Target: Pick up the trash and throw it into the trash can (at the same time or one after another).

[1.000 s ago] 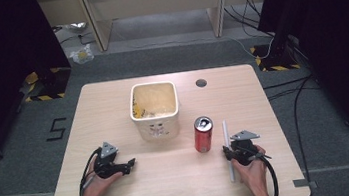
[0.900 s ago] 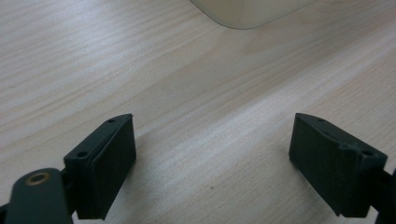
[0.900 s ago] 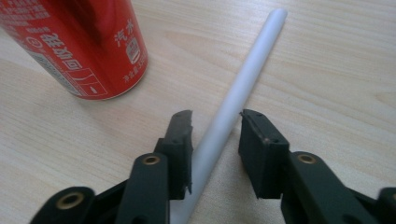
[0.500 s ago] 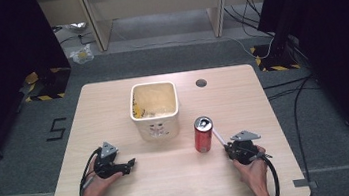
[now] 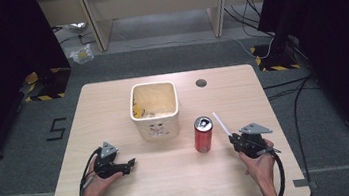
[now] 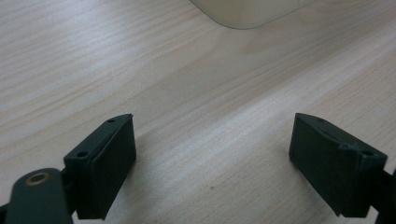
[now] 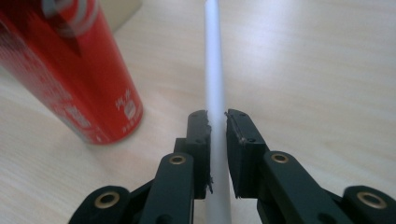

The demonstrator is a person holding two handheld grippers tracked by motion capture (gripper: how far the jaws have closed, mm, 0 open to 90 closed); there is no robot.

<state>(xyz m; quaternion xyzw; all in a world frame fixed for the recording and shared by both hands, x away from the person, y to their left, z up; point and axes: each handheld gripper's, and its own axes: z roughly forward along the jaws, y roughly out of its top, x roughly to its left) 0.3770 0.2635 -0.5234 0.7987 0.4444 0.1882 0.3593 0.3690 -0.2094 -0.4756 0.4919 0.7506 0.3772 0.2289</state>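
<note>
A white straw is pinched between the pads of my right gripper, which is shut on it; in the high view the straw juts up and away from the right gripper, lifted off the table. A red soda can stands upright just left of it, and fills the left of the right gripper view. My left gripper rests near the table's front left, open, with bare wood between its fingers.
A cream square bucket with some yellow bits inside stands at the table's middle; its base shows ahead of the left gripper. A round cable hole is at the back right. Cables trail from both grippers.
The right gripper closed on the straw, which lay flat on the table, and raised it so it now tilts up toward the can. The left gripper stayed put.
</note>
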